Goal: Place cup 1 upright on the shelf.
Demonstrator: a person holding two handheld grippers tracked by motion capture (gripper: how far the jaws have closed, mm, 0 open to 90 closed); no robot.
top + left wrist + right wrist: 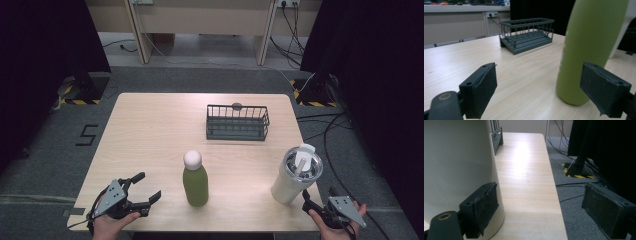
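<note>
The left claw [142, 187] gapes wide and empty, the green bottle [195, 181] just right of it on the worktop [150, 130]. The right claw [317, 196], also wide and empty, sits right behind the white tumbler [295, 175].

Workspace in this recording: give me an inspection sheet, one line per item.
Surface: pale wood table, bare between items.
Job's things: green bottle upright, white cap; cream tumbler upright near the right edge, lidded; dark wire basket at the far side, holding nothing.
Clutter: nothing seen.
Grippers: left tool open, short of the bottle; right tool open beside the tumbler.
Cables: black leads on the floor, right.
Surroundings: grey carpet, dark curtains, desks behind.
</note>
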